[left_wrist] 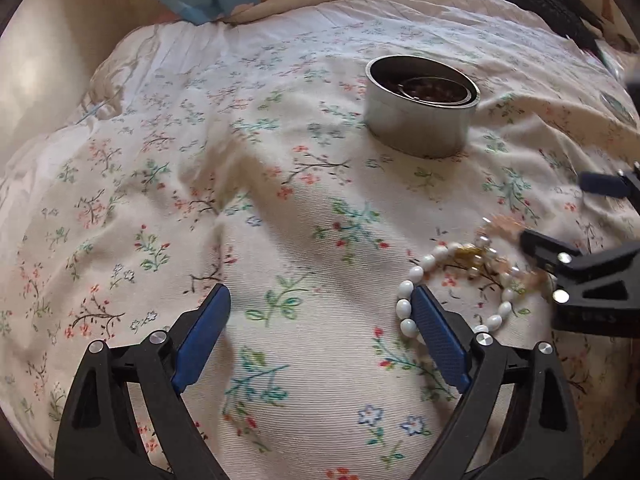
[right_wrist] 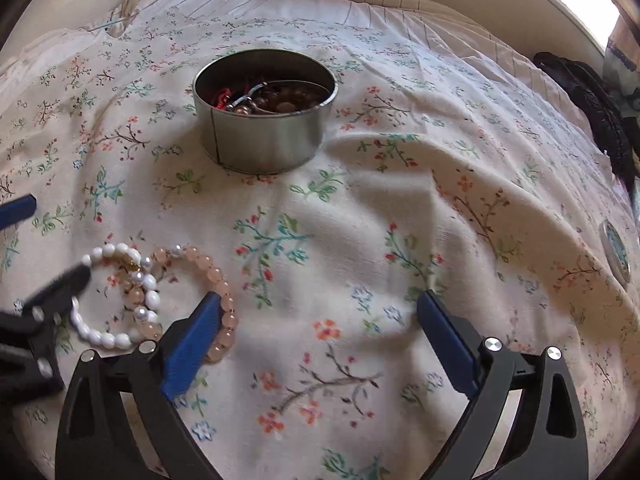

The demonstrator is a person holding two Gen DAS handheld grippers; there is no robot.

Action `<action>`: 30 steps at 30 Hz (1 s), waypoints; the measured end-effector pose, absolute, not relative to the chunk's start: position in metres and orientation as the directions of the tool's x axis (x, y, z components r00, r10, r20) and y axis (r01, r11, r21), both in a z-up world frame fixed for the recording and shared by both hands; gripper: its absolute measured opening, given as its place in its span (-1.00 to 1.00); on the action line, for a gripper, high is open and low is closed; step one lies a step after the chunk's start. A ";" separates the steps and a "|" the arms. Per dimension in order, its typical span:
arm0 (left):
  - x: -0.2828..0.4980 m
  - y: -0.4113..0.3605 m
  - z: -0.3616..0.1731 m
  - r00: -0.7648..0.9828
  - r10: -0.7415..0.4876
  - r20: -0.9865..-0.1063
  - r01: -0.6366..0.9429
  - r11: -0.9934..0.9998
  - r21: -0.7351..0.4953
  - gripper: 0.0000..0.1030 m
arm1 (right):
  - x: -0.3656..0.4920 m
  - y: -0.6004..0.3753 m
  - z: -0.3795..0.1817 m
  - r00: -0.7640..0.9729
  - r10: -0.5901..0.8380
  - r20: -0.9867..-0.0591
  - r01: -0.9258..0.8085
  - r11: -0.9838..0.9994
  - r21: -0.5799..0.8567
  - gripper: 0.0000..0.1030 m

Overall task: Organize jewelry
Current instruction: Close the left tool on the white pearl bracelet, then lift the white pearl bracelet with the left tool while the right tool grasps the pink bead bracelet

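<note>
Tin (right_wrist: 264,120) on floral bedspread (right_wrist: 360,240) already holds dark beaded pieces. White bead bracelet (right_wrist: 116,300) and pink bead bracelet (right_wrist: 216,300) lie overlapping outside, near both tools. Left gripper (left_wrist: 320,312) and right gripper (right_wrist: 318,312) spread wide, empty. Task judged partway.

Both wrist cameras look down and forward, close over the bed (left_wrist: 280,240). Both views share the far tin (left_wrist: 420,108) (right_wrist: 264,116) and near bracelets (left_wrist: 452,284) (right_wrist: 120,300); the right camera sits right.
</note>
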State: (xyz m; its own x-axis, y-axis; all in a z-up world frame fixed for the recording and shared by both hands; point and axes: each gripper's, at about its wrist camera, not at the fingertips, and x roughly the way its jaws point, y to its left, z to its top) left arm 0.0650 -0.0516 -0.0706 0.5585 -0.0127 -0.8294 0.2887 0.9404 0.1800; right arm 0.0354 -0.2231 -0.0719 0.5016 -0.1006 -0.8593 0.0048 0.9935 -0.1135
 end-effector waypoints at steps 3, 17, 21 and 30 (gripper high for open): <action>0.067 -0.039 -0.063 0.570 -0.045 -0.821 0.264 0.955 0.131 0.63 | 0.021 -0.229 -0.066 0.530 -0.093 -0.843 0.006 0.994 -0.107 0.80; 0.060 -0.070 -0.074 0.529 -0.126 -0.839 0.424 0.896 0.133 -0.74 | 0.025 -0.206 -0.066 0.496 0.228 -0.838 -0.175 0.971 0.161 -0.48; 0.048 -0.074 -0.064 0.532 -0.201 -0.823 0.476 0.875 0.094 -0.87 | 0.015 -0.197 -0.063 0.500 0.246 -0.830 -0.219 0.964 0.153 -0.79; 0.063 -0.063 -0.073 0.458 -0.204 -0.865 0.421 0.907 0.009 -0.81 | 0.019 -0.198 -0.073 0.491 0.146 -0.859 -0.183 0.981 0.063 -0.74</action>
State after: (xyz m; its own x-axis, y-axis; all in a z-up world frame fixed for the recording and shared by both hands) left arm 0.0632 -0.0626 -0.0732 0.4581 -0.2043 -0.8651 0.4208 0.9071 0.0085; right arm 0.0192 -0.1978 -0.0731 0.4909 0.1465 -0.8588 -0.1833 0.9811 0.0626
